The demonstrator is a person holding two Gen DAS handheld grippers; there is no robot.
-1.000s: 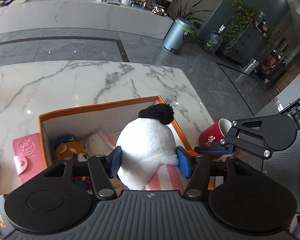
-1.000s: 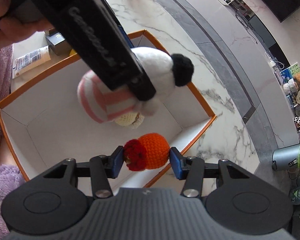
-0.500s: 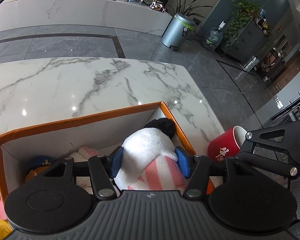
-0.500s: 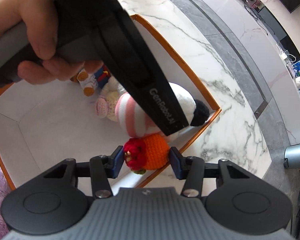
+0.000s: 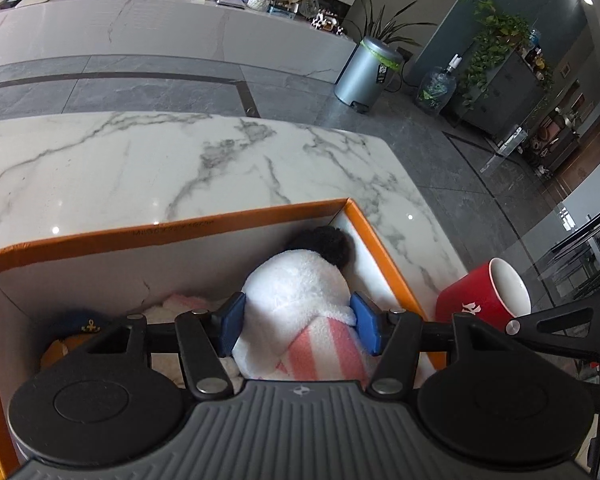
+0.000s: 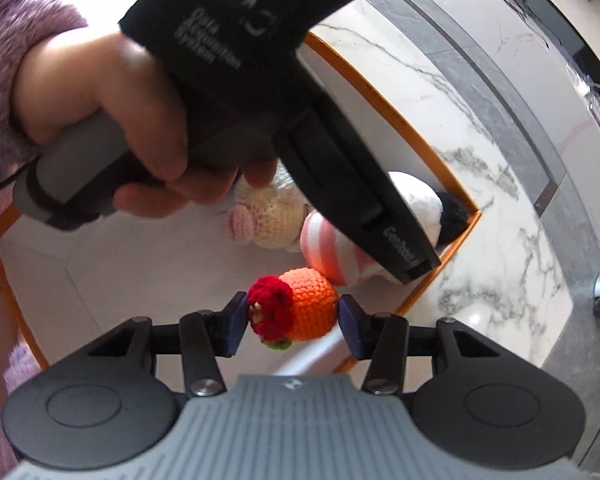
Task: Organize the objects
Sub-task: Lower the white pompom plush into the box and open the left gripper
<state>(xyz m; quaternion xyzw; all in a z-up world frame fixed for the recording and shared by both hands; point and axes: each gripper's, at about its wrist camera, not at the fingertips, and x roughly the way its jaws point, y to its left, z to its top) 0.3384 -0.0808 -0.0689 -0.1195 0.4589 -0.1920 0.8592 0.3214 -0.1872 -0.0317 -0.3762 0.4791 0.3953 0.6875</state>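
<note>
A: Entry, plush hat (image 5: 296, 300). White body, black pompom, pink-and-white striped band. It is clamped between the blue pads of the left gripper (image 5: 298, 330) and is held low inside the orange box (image 5: 172, 232), the pompom pushed into the far right corner.

B: Confirmed from the right wrist view, where the hat (image 6: 332, 248) is partly covered by the left gripper's black body. Second item noted: an orange crocheted ball (image 6: 306, 306) with a red flower on one side, pinched between the pads of the right gripper (image 6: 290, 324) above the box's white floor (image 6: 140, 280), just beside the hat.

A: Writing recorded?

B: White lettering is seen on the left gripper's body in the right wrist view; a lower word begins "Gen", the rest is not legible. Small print runs along the box's orange rim in the left wrist view, too fine to be read. A white mark is printed on the red mug (image 5: 484, 300), not decipherable.

A: View differences?

B: The mug, standing on the marble table (image 5: 180, 160) just outside the box's right wall, is shown only by the left wrist view, as is a toy with a dark cap (image 5: 80, 328). A cream and pink crocheted toy (image 6: 264, 220) is shown plainly only by the right.
</note>
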